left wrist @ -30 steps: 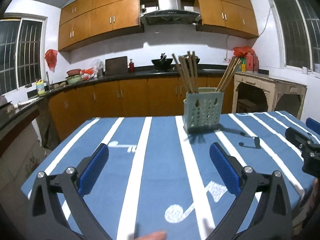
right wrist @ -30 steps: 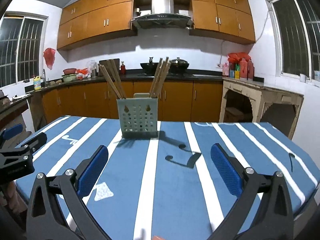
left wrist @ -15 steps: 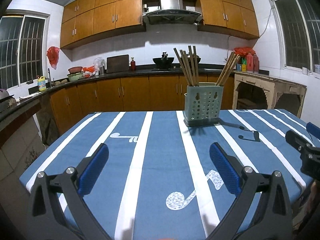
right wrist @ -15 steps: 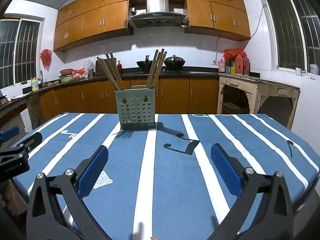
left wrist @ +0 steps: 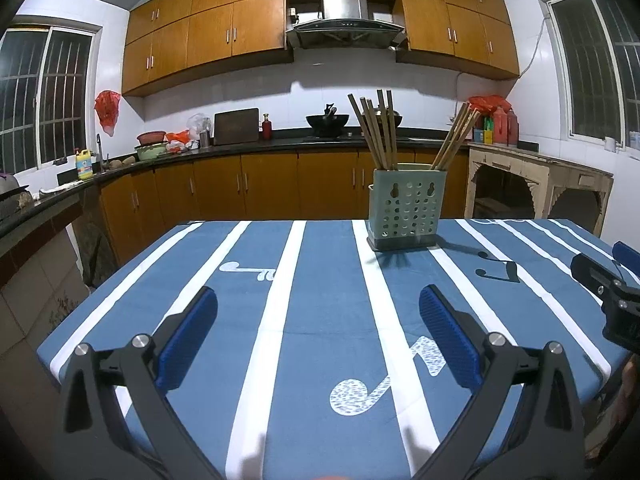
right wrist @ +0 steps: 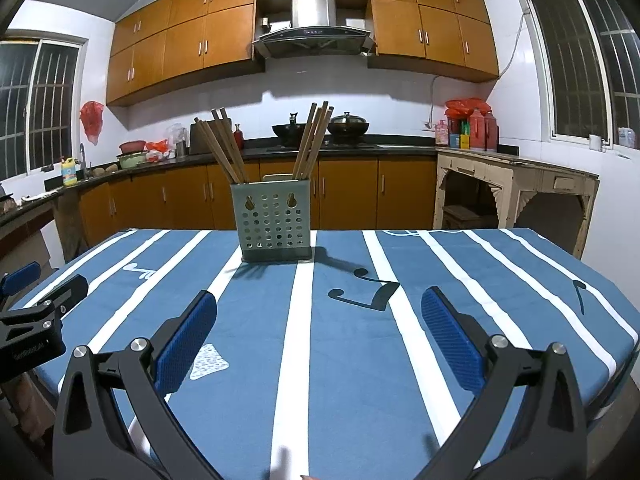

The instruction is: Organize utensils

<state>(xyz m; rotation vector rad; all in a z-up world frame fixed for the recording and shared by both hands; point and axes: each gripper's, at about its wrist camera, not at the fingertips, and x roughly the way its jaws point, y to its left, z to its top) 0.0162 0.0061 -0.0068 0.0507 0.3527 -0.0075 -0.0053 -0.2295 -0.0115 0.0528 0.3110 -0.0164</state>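
Note:
A pale green perforated utensil holder (left wrist: 406, 208) stands upright at the far side of the blue striped tablecloth (left wrist: 312, 320); it also shows in the right wrist view (right wrist: 274, 220). Wooden chopsticks (left wrist: 378, 132) stand in its left part and more chopsticks (left wrist: 454, 136) lean in its right part. My left gripper (left wrist: 318, 332) is open and empty over the near table edge. My right gripper (right wrist: 318, 332) is open and empty, also at the near edge, well short of the holder.
Each gripper shows at the other view's edge: the right one (left wrist: 612, 296), the left one (right wrist: 32, 320). Kitchen counters with orange cabinets (right wrist: 344, 196) run behind the table. A worn wooden side table (right wrist: 516, 196) stands at the right.
Both grippers have drawn back and tilted up a little, so the holder looks slightly farther. Both jaws stay open and empty.

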